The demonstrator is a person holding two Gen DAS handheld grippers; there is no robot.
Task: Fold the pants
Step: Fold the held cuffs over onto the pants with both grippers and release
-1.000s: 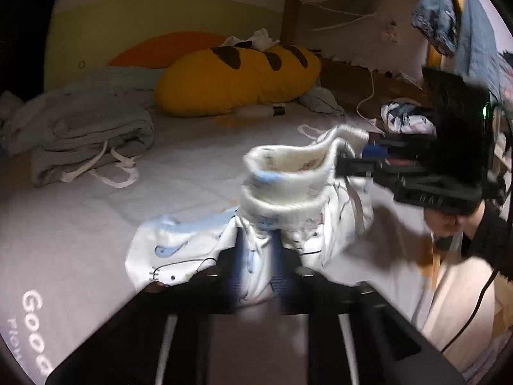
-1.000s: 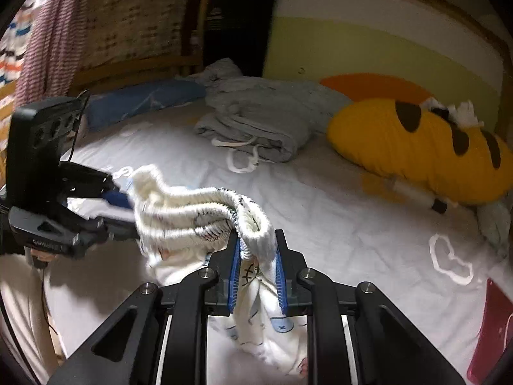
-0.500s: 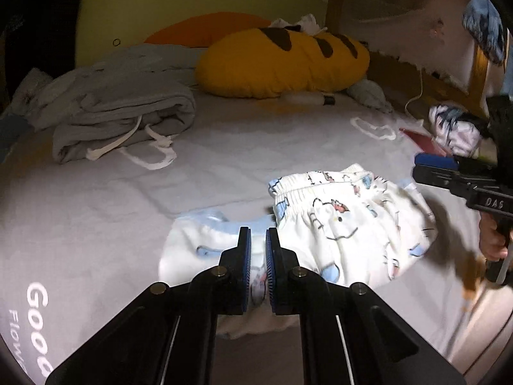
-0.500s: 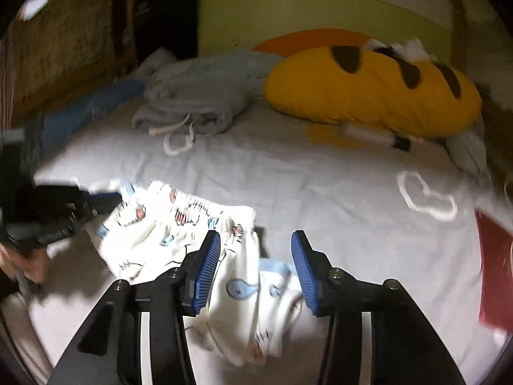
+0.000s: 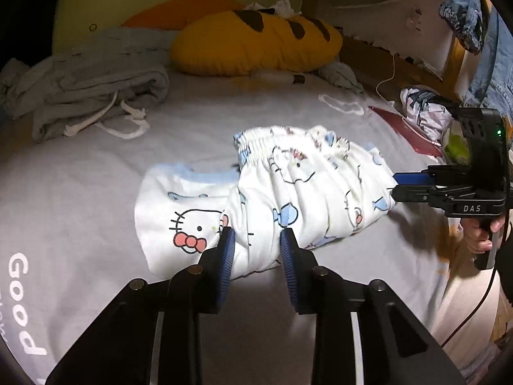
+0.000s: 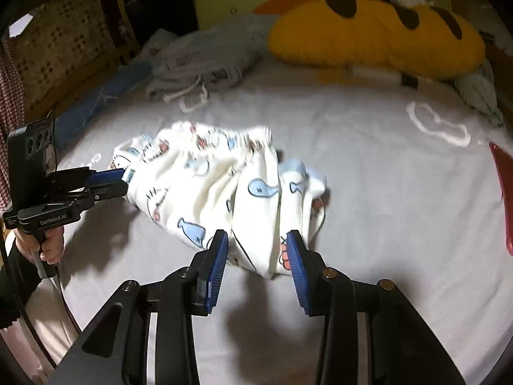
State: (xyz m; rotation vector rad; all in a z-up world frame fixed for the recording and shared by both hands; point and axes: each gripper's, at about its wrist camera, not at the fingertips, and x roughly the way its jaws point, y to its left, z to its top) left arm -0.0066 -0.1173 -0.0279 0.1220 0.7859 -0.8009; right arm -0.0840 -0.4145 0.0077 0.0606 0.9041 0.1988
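Observation:
White pants printed with cat faces and blue fish lie on the grey bed sheet, the gathered waistband folded over the blue-cuffed legs. My left gripper straddles the fold's near edge. Its jaws are opening, with cloth between them and no pinch. My right gripper straddles the pants at their other near corner. Its jaws are closing, with gaps showing beside the cloth. Each gripper also shows in the other's view: right gripper, left gripper.
Rumpled grey sweatpants with white drawstrings lie at the back left, a yellow bread-shaped pillow behind. A red flat item and bundled clothes sit at the right edge. A hand holds the right gripper's handle.
A second ago both grippers held the waistband up in the air. The pants have come down onto the bed folded over, both grippers have sunk with them, and their jaws have let go.

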